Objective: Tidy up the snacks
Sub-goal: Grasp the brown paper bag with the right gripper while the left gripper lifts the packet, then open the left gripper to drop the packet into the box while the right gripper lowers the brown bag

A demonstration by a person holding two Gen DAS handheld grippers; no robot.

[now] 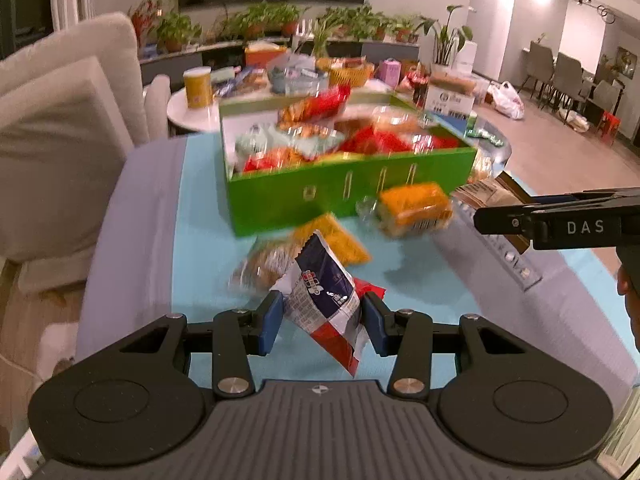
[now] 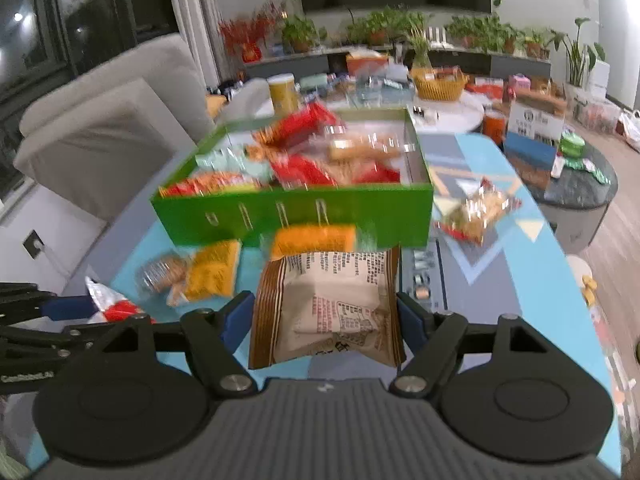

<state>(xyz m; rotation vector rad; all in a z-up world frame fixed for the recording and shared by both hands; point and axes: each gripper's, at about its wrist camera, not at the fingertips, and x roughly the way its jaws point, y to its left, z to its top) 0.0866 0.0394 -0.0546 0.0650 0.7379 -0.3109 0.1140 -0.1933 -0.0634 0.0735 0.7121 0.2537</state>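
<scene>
Carrying two packets at once, we hold the left gripper (image 1: pixel 320 318) clamped on a crumpled blue, white and red snack packet (image 1: pixel 326 300), and the right gripper (image 2: pixel 326 320) with its jaws set wide against the sides of a flat brown packet (image 2: pixel 328 312) with printed text. Both packets hang clear of the blue worktop (image 1: pixel 200 184), so we judge the step in hand to be the carry to the green box (image 1: pixel 340 192).

A little farther out, loose snacks lie on the worktop in front of the box: a round biscuit pack (image 2: pixel 162 272), a yellow packet (image 2: pixel 212 272) beside it and an orange packet (image 2: pixel 314 240) close to the box's near wall. We should pass above these, not through them.

Beyond them the green box is already crowded with red and clear packets. To do this well, we clear the near wall fully before lowering, aim for the barer right-hand part inside, and let go one gripper at a time. The brown packet is held only by its edges and may slip if we tilt.
</scene>
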